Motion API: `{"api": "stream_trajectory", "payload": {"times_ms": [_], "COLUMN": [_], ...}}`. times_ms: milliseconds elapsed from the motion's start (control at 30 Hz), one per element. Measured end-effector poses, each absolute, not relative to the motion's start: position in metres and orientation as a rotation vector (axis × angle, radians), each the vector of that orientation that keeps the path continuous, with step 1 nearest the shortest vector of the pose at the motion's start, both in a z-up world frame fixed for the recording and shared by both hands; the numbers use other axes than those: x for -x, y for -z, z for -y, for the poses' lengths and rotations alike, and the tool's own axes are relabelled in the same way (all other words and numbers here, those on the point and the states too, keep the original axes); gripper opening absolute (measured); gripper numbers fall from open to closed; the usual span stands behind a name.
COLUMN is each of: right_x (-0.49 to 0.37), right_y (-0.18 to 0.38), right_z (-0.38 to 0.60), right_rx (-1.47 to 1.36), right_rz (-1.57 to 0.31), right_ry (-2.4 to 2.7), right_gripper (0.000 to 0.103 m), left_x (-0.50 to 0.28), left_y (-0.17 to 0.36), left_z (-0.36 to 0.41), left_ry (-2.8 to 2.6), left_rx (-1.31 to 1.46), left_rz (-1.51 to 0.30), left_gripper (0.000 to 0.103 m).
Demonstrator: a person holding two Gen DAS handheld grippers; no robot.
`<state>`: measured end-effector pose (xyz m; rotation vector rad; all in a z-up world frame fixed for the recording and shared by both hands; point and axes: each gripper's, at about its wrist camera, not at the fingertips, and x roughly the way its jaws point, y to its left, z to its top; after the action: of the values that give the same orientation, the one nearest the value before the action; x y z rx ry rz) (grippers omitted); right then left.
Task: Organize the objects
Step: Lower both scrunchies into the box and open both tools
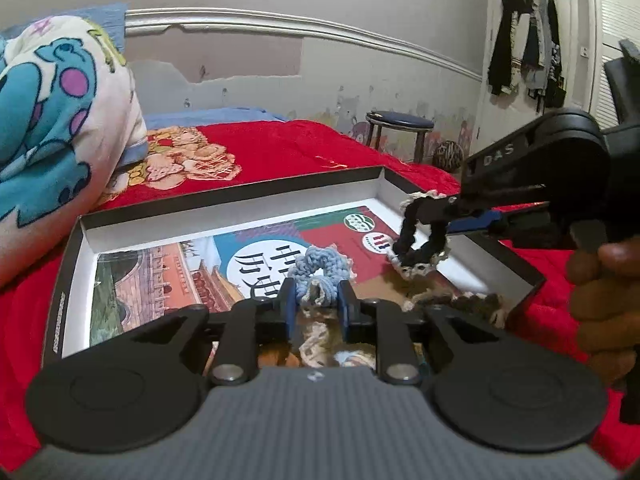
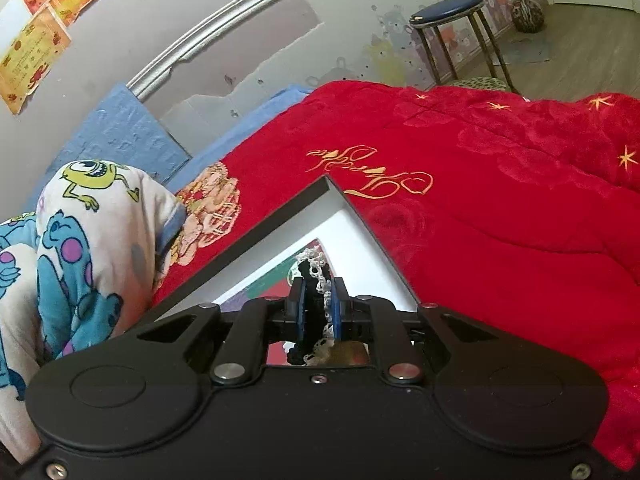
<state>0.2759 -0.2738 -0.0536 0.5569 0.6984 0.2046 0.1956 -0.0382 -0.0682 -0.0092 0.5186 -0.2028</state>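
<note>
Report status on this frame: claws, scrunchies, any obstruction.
Right claw shut on black scrunchie, above box. Left claw around blue scrunchie, grip unclear. Nothing blocking.

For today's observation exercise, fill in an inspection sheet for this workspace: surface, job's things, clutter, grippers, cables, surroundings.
Surface: red bedspread; shallow box on it.
Job's things: blue scrunchie in the box; black scrunchie held above it; a brown one at the box's right edge.
Clutter: cartoon blanket.
Grippers: left gripper around the blue scrunchie, grip unclear; right gripper shut on the black scrunchie.
Cables: nothing seen.
Surroundings: stool, ball, hanging clothes.
</note>
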Motion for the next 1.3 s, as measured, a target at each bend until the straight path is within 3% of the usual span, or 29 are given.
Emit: {"api": "stream_trajectory", "payload": {"times_ms": [967,1300], "right_x": [-0.276,-0.274], "right_y": [0.058,0.061], "right_z": [0.252,0.251], "right_rx": [-0.417,-0.42], "right_rz": [-0.804,-0.82], "right_ry": [-0.167,-0.155], "right_gripper": [0.013,0.015], "left_x": [-0.195,-0.194], "left_y": [0.072,0.07], "left_z": [0.04,0.043], "left_ry": [0.254,0.259], "left_rx": [0.0,0.004], "left_rz": [-0.541,-0.532], "left_gripper": [0.03,0.041]}}
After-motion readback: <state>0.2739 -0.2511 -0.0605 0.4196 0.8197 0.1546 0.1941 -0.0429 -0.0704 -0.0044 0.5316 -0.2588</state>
